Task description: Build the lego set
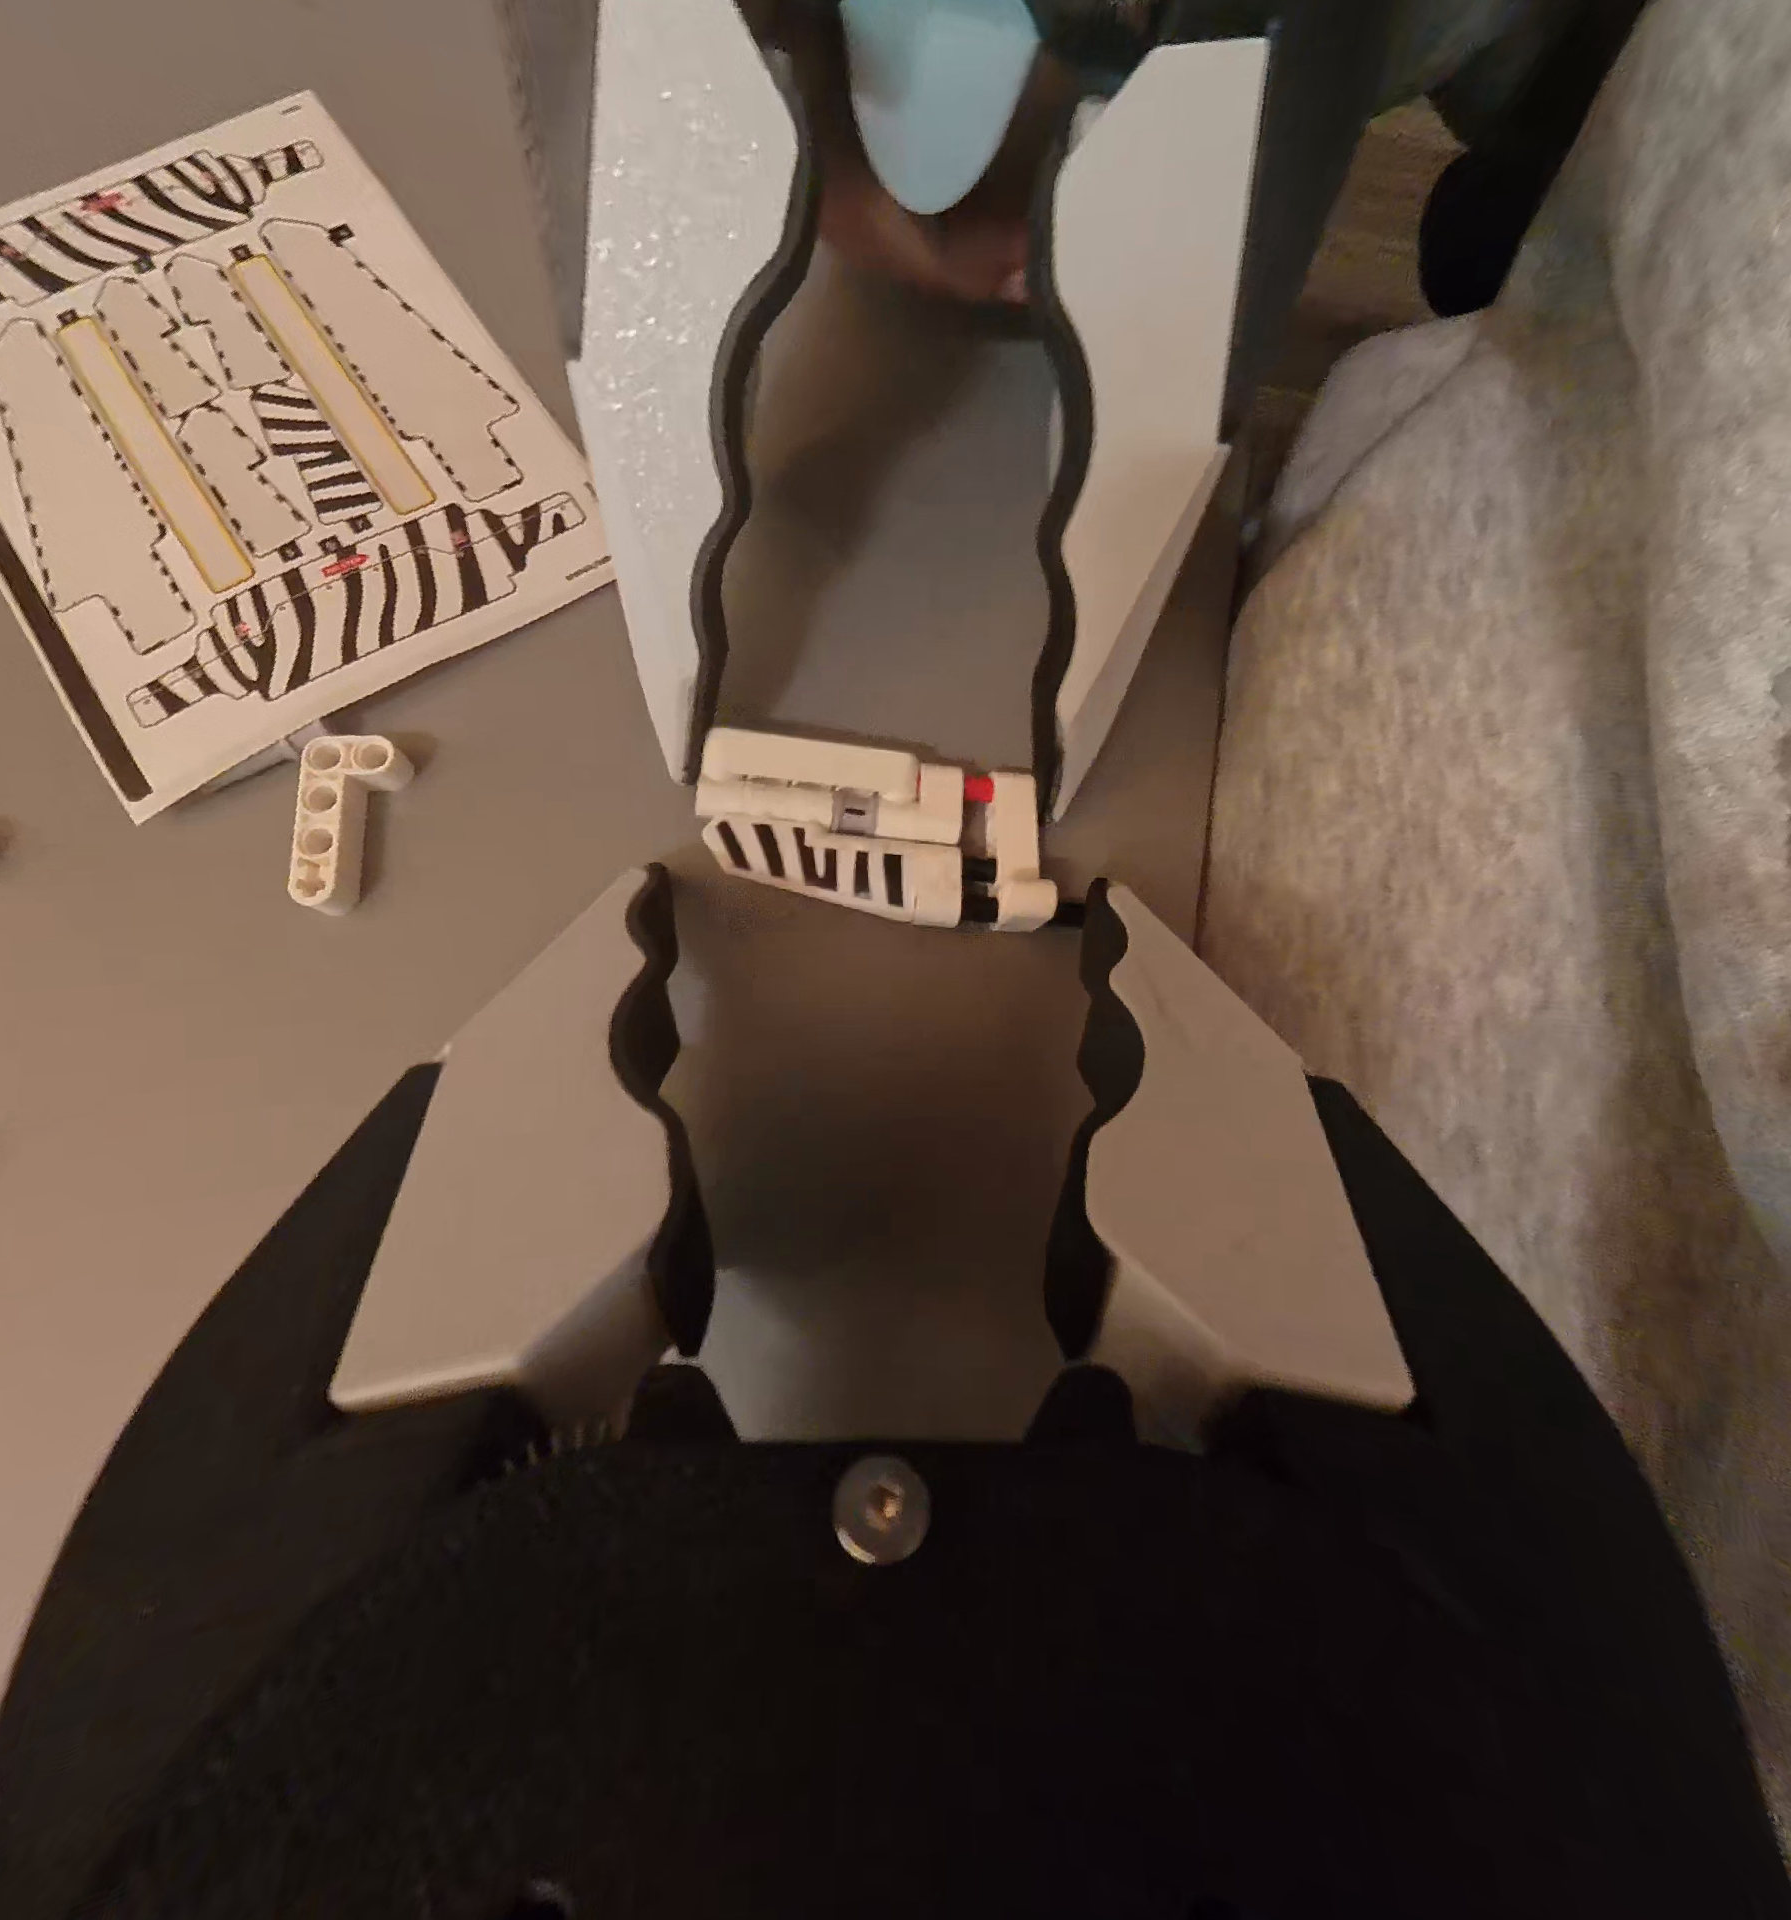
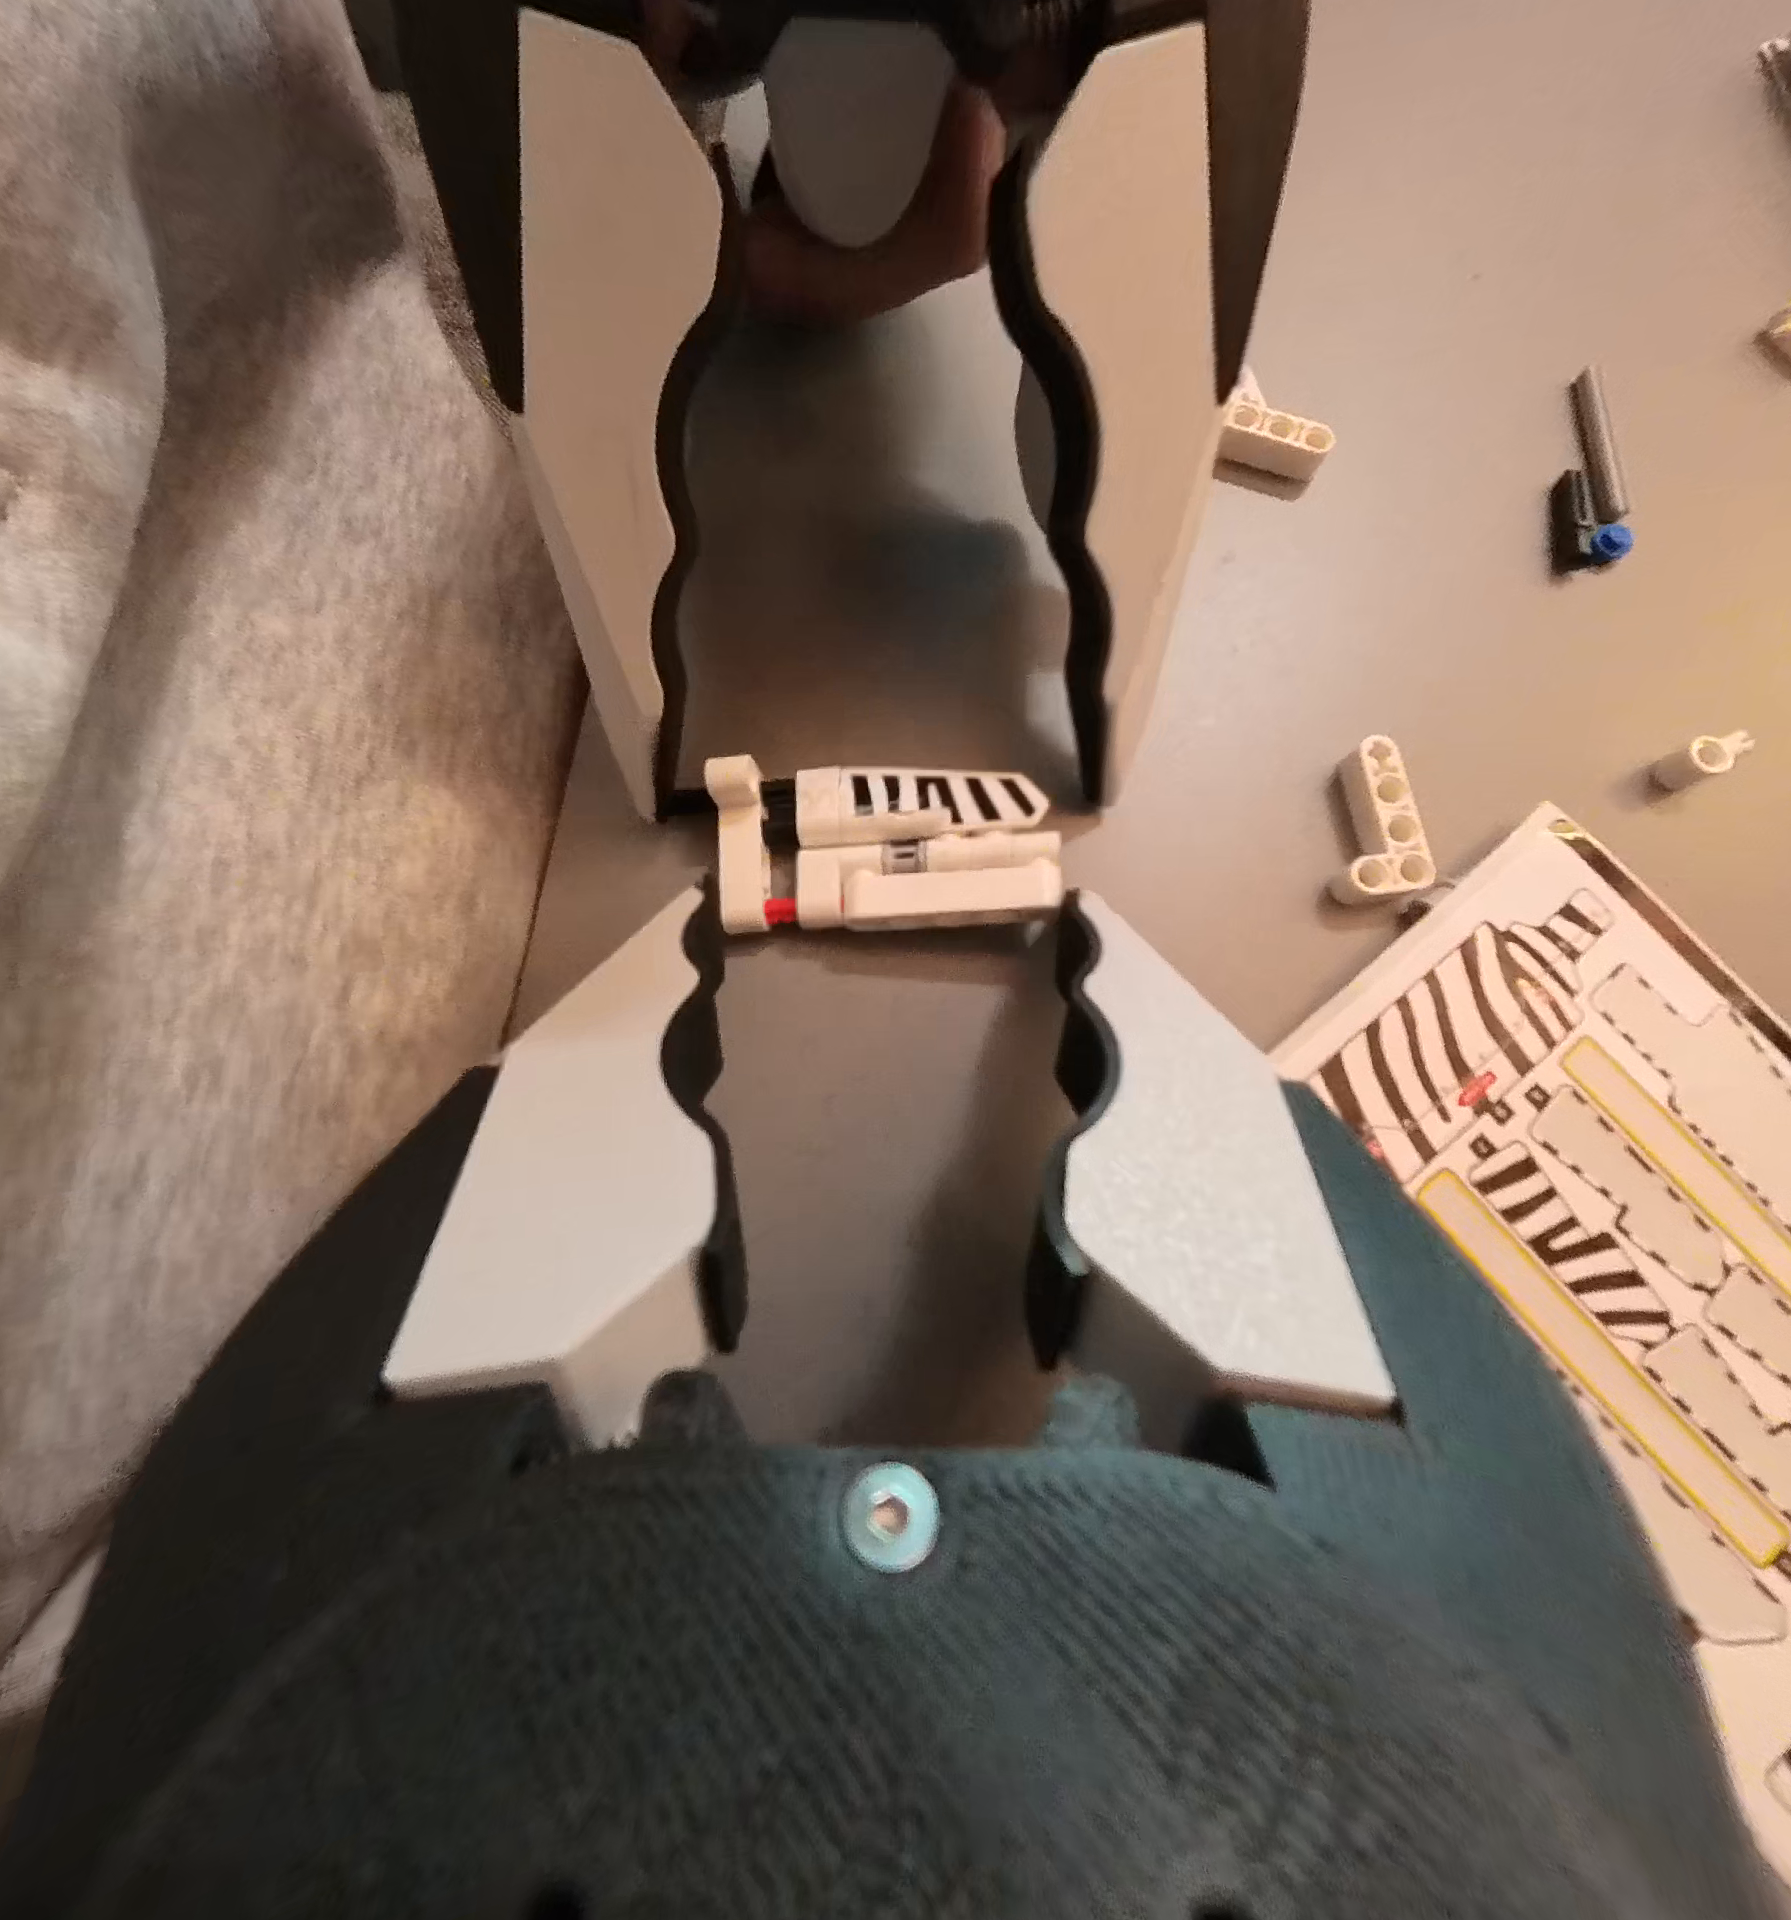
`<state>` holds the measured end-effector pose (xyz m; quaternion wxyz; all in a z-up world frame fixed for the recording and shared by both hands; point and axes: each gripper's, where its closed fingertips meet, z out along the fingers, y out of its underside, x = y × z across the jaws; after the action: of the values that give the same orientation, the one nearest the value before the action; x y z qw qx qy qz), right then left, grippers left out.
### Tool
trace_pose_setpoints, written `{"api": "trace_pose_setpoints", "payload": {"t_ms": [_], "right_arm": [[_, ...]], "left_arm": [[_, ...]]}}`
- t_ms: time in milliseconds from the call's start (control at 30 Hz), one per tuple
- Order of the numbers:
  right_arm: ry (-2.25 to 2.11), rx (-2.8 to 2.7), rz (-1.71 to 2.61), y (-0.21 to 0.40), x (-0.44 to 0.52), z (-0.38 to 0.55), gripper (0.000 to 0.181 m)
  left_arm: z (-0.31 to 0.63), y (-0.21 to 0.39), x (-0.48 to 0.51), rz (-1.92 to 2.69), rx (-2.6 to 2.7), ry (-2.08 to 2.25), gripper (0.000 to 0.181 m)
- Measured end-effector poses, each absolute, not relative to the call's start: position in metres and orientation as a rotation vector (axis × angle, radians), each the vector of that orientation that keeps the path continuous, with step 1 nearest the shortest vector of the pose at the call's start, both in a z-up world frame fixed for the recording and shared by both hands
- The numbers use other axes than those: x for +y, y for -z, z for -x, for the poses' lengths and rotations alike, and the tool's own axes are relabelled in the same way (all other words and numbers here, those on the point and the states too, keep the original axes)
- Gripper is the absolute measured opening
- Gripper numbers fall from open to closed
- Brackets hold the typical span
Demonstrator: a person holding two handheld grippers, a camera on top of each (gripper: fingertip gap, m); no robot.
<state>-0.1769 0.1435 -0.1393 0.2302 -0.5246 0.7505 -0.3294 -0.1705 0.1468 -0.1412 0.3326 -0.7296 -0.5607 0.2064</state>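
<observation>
A small white lego assembly (image 1: 870, 831) with a zebra-striped panel, a red pin and black pins lies between my two grippers, which face each other over the grey table (image 1: 195, 1039). My right gripper (image 2: 886, 909) has its fingertips against both ends of the assembly (image 2: 886, 852) and grips it across its length; it comes in from the top of the left wrist view (image 1: 875, 779). My left gripper (image 1: 875, 894) is open, a little wider than the assembly, with its tips at the striped side. It also shows in the right wrist view (image 2: 875, 795).
A zebra sticker sheet (image 1: 247, 447) lies beside the grippers, with a white L-shaped beam (image 1: 335, 821) at its corner. Other loose parts lie on the table: a white beam (image 2: 1275, 431), a black axle with a blue pin (image 2: 1592, 478). Grey fabric (image 1: 1545, 831) borders the table edge.
</observation>
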Motion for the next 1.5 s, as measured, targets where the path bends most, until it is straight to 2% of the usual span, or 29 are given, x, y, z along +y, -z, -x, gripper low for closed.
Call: {"api": "trace_pose_setpoints", "payload": {"t_ms": [133, 367, 633, 800, 1033, 1167, 1500], "right_arm": [[0.898, 2.045, 1.460, 0.140, 0.142, 0.177, 0.064], [0.892, 2.043, 1.461, 0.141, 0.138, 0.178, 0.063], [0.900, 2.050, 1.461, 0.141, 0.132, 0.180, 0.063], [0.916, 2.058, 1.447, 0.140, 0.130, 0.179, 0.076], [0.919, 2.029, 1.457, 0.140, 0.133, 0.174, 0.064], [0.911, 2.025, 1.457, 0.140, 0.134, 0.173, 0.064], [0.898, 2.003, 1.472, 0.138, 0.139, 0.171, 0.063]], "left_arm": [[0.171, 0.141, 0.149, 1.940, -1.421, -0.549, 0.072], [0.170, 0.139, 0.139, 1.986, -1.360, -0.646, 0.077], [0.168, 0.127, 0.137, 1.922, -1.328, -0.566, 0.082], [0.166, 0.138, 0.128, 1.994, -1.353, -0.592, 0.082], [0.167, 0.142, 0.130, 2.030, -1.306, -0.564, 0.081], [0.164, 0.143, 0.137, 2.038, -1.271, -0.492, 0.069], [0.164, 0.142, 0.140, 2.050, -1.249, -0.469, 0.061]]}}
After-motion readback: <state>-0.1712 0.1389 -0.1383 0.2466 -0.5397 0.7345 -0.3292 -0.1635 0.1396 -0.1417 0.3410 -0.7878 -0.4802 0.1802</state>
